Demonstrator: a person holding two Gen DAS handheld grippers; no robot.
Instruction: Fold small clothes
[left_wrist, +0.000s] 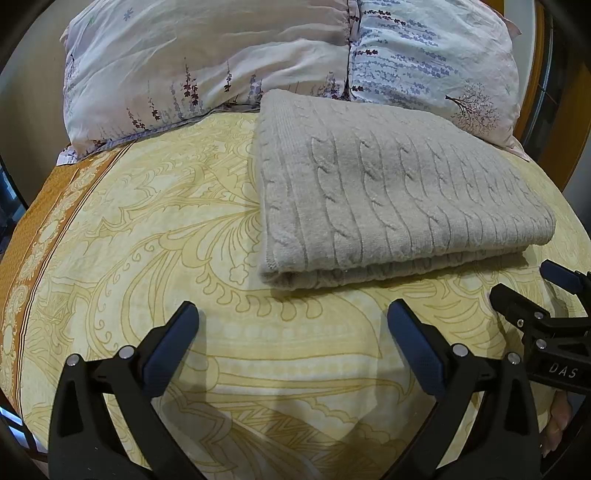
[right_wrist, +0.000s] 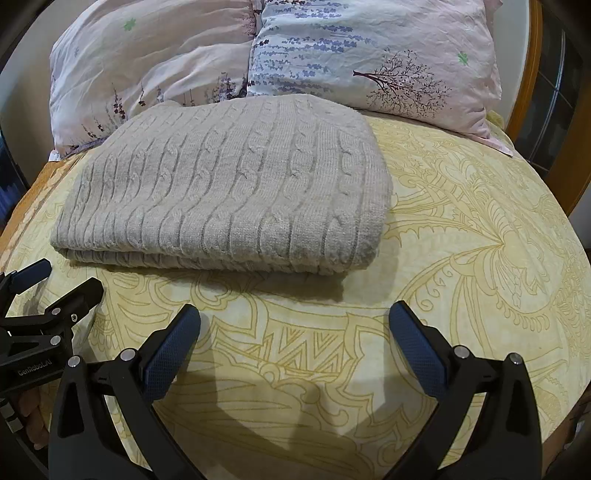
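Two views show the same scene. From the left wrist camera, the left gripper (left_wrist: 293, 317) has its blue-padded jaws spread wide and holds nothing, hovering over the yellow bedsheet with its pale ornamental line pattern (left_wrist: 147, 229). Ahead and to the right lies the beige cable-knit sweater (left_wrist: 391, 192), folded into a neat rectangle with layers visible along its near edge. Its far edge rests against the white floral-print pillow (left_wrist: 207, 62). At the right border the other black tool pokes in, also away from the knit.

From the right wrist camera, the right gripper (right_wrist: 295, 319) is likewise spread apart and empty, poised above bare sheet. The sweater (right_wrist: 229, 195) sits ahead and to the left, flat, squared, its stacked layers showing at the front. Neither tool touches it; both are just short of its near edge.

By the look of it, the folding of this garment is finished or nearly so: no sleeve or hem sticks out. No other clothes appear in either view, so whether more remains cannot be told.
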